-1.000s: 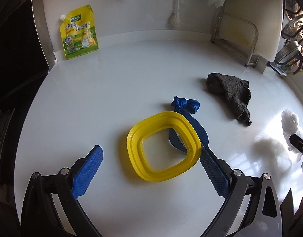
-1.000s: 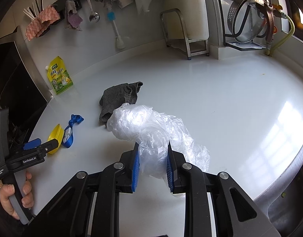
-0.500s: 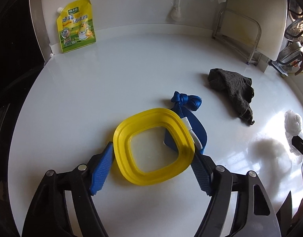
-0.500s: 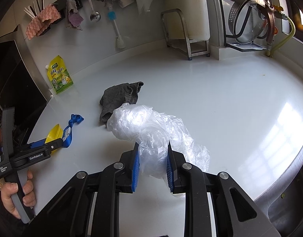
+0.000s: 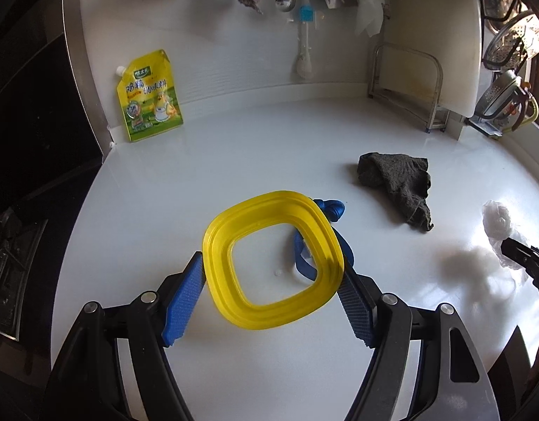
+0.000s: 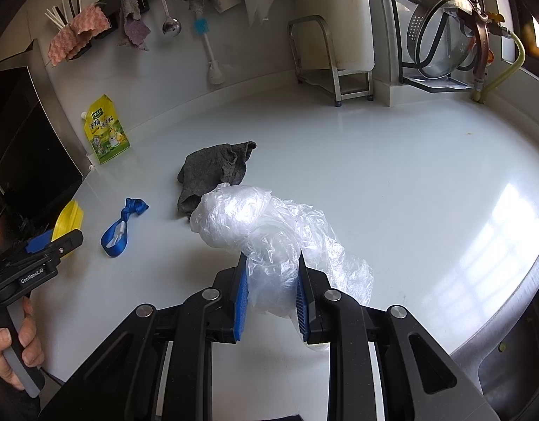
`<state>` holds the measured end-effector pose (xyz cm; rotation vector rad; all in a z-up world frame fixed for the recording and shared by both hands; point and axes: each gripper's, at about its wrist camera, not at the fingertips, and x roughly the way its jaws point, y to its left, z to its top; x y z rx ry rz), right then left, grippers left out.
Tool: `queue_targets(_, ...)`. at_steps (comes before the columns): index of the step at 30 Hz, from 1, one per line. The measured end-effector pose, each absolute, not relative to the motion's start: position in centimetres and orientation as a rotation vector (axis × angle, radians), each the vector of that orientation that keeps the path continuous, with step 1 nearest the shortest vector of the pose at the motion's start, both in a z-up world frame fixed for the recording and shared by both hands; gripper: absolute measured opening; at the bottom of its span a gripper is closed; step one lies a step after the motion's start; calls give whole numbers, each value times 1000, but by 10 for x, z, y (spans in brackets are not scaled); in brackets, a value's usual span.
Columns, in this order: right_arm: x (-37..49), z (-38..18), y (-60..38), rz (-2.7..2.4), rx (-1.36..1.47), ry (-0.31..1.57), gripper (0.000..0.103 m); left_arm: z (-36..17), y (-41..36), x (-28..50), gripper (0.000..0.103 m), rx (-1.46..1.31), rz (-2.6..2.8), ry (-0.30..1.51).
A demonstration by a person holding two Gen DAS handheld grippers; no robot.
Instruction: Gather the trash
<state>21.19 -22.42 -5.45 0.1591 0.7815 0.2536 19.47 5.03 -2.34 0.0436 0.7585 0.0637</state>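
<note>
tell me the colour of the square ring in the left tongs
Bright yellow ring; clearest in the left wrist view.

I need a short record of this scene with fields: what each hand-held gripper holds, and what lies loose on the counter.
left hand-held gripper: shut on yellow ring, lifted off counter
right hand-held gripper: shut on plastic bag
loose on counter: blue strap, grey cloth
against back wall: yellow pouch

Glossy white worktop, mirror-smooth under glare. Yellow ring of smooth shiny plastic. Crinkled clear plastic film at lower centre. Matt, coarse grey cloth. Woven blue strap. Glossy printed pouch, upper left.
</note>
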Motion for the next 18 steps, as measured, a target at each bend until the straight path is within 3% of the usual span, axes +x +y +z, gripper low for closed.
queue_targets(18,80,-20,-218,111,91,646,22,-2,10,83,71,103,-71,632)
